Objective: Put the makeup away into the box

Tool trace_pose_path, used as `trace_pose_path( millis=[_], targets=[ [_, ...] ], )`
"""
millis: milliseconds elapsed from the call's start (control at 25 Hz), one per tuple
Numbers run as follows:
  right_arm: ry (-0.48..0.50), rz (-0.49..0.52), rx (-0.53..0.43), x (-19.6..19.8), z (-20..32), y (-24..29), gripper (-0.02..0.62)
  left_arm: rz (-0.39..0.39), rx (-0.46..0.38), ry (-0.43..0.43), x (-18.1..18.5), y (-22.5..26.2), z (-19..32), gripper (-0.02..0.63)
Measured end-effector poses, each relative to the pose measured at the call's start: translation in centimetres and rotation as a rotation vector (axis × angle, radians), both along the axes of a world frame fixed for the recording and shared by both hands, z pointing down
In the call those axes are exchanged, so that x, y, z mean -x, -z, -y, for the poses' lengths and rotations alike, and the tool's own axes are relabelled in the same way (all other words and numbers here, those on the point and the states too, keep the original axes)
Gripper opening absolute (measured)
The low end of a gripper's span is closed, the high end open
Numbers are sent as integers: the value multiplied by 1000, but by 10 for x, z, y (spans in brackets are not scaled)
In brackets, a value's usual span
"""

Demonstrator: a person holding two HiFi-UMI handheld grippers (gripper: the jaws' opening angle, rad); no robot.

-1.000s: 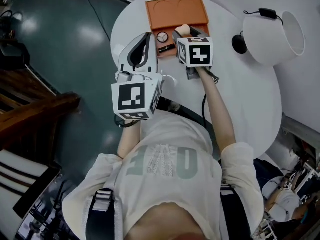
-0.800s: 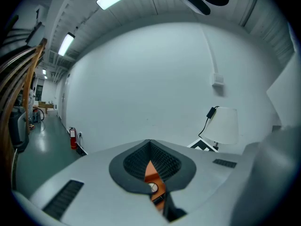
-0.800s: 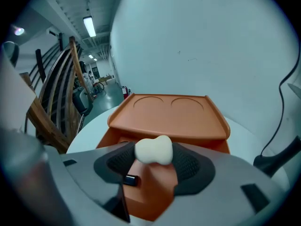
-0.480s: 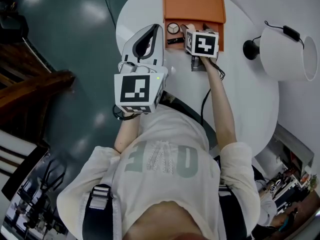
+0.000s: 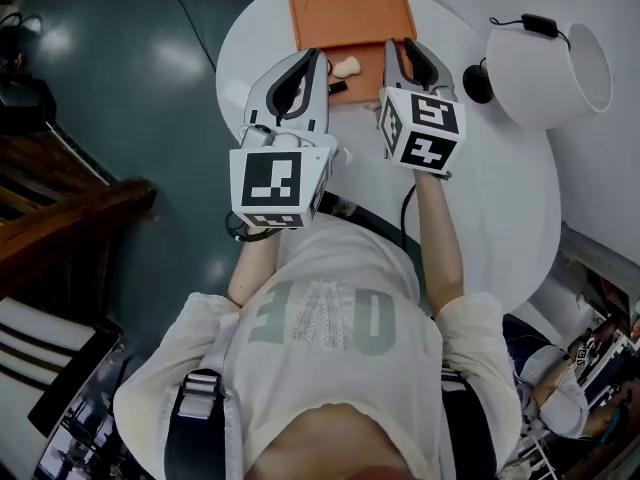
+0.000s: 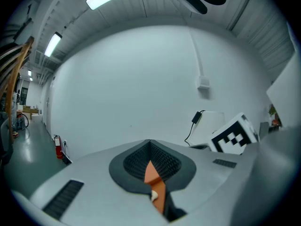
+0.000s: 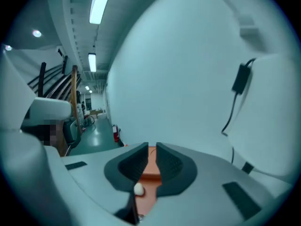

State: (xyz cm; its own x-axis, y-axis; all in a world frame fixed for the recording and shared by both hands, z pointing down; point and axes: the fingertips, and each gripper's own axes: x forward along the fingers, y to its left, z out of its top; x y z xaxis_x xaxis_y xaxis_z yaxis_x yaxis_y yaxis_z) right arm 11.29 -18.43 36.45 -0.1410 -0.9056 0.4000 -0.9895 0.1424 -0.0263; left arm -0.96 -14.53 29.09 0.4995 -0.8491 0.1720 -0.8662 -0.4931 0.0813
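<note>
Head view, table: a white round table, with an orange box lying open at its far edge.
Head view, sponge: a pale sponge lies on the orange of the box, at the box's near edge.
Head view, makeup stick: a dark makeup stick lies on the table just before the box's near edge.
Head view, grippers: the left gripper and right gripper are held side by side above the table. Both point toward the box, and the sponge shows between their tips.
Head view, lamp: a white lamp stands by the table's right edge.
Left gripper view, claw: the left gripper has its tips pressed together and pinches nothing. The box and sponge show through the wedge below the tips.
Left gripper view, neighbour: the right gripper's marker cube shows at the right.
Right gripper view, claw: the right gripper has just been closing. Its jaws now stand a narrow slit apart, with nothing held between them.
Right gripper view, task things: the box and sponge lie below, seen through the slit.
</note>
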Motion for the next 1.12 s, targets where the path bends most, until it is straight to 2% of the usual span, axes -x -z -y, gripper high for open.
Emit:
trace_pose_path(
  millis=[40,80,200,400,680,1120],
  targets=[
    [-28,5,-56,-8,-9,19,28,1,-14,-17,-6,6,-2,8],
    [-56,12,-106,-17,-19,36,5,3,-30,-38,-13,11,-4,8],
    [-121,42,-216,-38,-51,75,5,4,-75,-101,-33,27,-14,8],
    [-177,41,-323,-56,-104,109,5,-3,-127,-161,-56,44,-33,8],
    [-235,6,-364,-68,-145,117,5,-14,-167,-200,-74,55,-52,8],
    [-266,-29,-377,-80,-157,124,5,-27,-194,-209,-82,64,-60,8]
  ],
)
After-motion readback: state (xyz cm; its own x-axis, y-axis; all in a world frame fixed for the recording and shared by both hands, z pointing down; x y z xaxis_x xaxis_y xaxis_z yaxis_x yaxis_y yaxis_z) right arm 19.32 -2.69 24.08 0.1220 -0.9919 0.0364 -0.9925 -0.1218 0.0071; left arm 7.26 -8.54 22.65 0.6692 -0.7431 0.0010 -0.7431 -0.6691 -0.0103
